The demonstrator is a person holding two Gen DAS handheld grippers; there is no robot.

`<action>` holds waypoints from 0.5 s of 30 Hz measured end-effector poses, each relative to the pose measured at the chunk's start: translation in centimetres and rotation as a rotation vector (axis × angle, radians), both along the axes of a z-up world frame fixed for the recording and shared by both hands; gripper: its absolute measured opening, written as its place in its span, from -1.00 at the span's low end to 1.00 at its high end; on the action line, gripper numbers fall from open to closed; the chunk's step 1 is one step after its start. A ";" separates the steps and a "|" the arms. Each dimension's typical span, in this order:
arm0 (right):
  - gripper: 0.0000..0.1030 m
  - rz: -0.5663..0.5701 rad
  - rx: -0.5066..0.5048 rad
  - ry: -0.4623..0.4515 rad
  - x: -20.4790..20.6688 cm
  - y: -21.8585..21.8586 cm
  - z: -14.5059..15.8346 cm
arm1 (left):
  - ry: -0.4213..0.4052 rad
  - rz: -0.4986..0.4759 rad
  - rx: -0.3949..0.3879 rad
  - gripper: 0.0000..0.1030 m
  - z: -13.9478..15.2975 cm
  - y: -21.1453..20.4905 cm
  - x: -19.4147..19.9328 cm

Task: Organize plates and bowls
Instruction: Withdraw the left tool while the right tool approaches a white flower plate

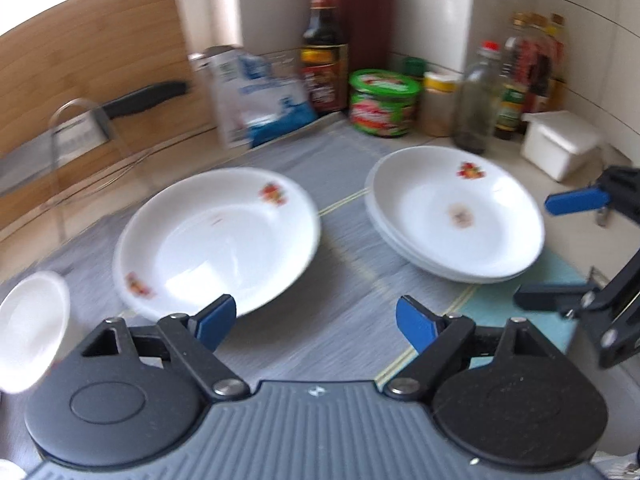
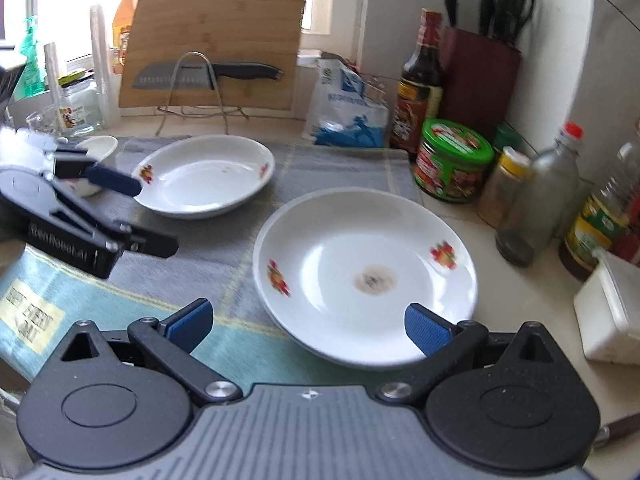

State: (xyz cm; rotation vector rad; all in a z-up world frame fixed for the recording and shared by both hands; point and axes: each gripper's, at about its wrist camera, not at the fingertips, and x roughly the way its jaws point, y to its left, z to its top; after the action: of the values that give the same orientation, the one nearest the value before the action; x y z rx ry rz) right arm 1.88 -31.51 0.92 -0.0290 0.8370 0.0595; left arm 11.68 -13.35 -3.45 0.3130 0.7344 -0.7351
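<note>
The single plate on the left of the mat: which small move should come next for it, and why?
Probably advance the left tongs so their open jaws straddle the near rim of the single plate. It lies alone on the grey mat, while the other plates form a stack beside it; both tongs are empty.

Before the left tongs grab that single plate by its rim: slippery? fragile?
Likely both. The single plate looks glazed and glossy, so the pads may slip on its thin rim. It seems rigid ceramic, likely to chip if dropped. Its sloped wall may tilt it when pinched from one side.
</note>
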 end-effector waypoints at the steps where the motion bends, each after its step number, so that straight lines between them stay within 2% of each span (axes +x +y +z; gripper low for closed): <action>1: 1.00 0.010 0.002 -0.002 0.3 0.4 0.2 | -0.001 0.017 0.002 0.72 -0.2 0.7 0.1; 8: 1.00 0.054 -0.020 -0.006 2.4 3.0 1.7 | -0.008 0.138 -0.004 0.74 -1.9 3.2 1.0; 15: 1.00 0.216 -0.019 0.000 6.4 3.4 2.1 | -0.014 0.236 -0.013 0.74 -3.2 3.3 2.1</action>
State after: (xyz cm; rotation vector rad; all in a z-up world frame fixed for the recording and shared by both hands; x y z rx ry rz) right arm 8.30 -28.11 3.03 -0.1374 0.8322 0.2548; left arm 13.83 -10.08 -6.61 0.2156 0.7384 -0.5137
